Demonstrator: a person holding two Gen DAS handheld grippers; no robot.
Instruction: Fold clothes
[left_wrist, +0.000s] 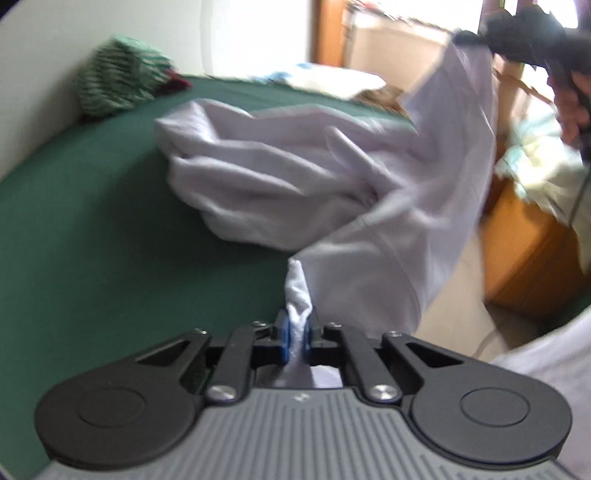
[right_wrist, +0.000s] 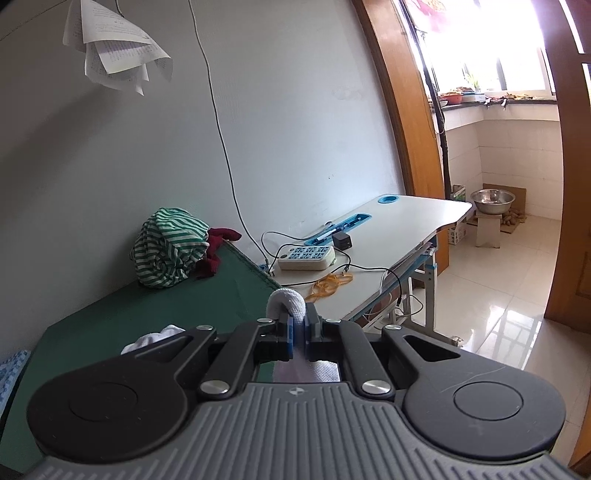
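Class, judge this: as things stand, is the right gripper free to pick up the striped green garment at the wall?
Probably not yet: the right gripper has its tongs shut on the white garment. The striped garment lies unobstructed beyond.

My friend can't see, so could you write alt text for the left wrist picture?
The left claw pinches a corner of a white shirt that lies crumpled on a green table. The right claw lifts another corner high, and a striped cloth sits by the wall.
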